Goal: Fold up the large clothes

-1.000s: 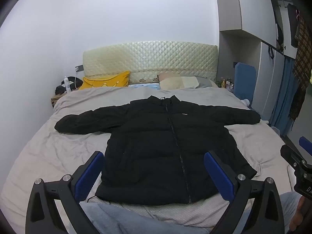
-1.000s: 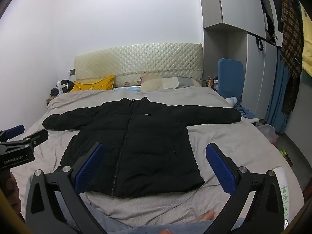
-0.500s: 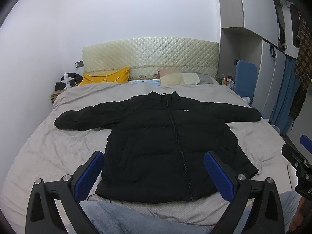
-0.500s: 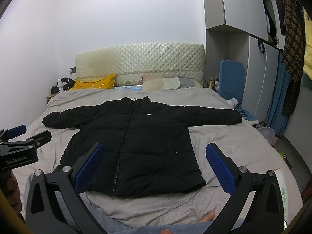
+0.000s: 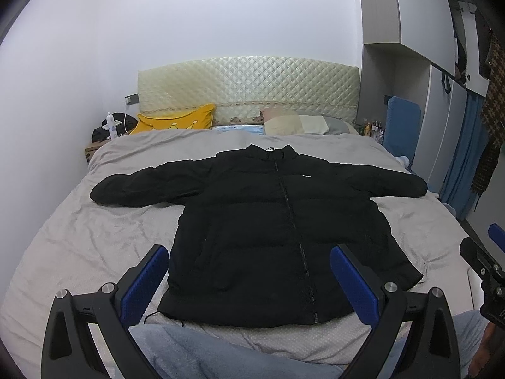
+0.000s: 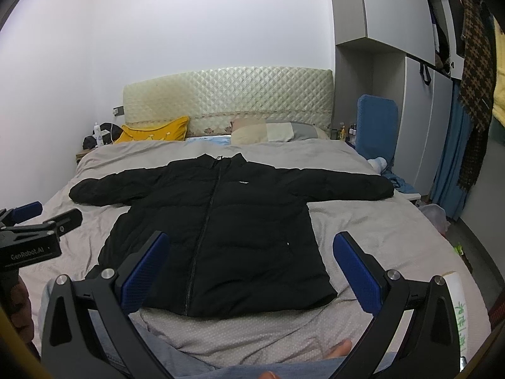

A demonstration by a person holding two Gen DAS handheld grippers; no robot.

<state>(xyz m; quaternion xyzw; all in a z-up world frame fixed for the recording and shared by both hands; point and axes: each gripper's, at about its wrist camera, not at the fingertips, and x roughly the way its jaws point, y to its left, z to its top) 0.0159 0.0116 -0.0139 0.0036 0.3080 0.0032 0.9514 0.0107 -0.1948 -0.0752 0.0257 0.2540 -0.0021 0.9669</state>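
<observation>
A black puffer jacket [image 5: 271, 221] lies flat and zipped on the grey bed [image 5: 79, 240], sleeves spread out to both sides, collar toward the headboard. It also shows in the right wrist view [image 6: 221, 227]. My left gripper [image 5: 249, 281] is open and empty, held above the jacket's hem at the foot of the bed. My right gripper [image 6: 251, 267] is open and empty, also above the hem. The left gripper also shows in the right wrist view [image 6: 31, 221] at the left edge.
A yellow pillow [image 5: 176, 121] and a beige pillow [image 5: 296, 123] lie against the quilted headboard [image 5: 249, 88]. A nightstand [image 5: 94, 148] is at the far left. A blue chair [image 6: 375, 126] and wardrobe [image 6: 410, 94] with hanging clothes stand on the right. The person's legs [image 5: 221, 357] are below.
Both grippers have tilted up slightly, so the jacket and bed sit a little lower in view. The jacket has not moved. Both grippers stay open.
</observation>
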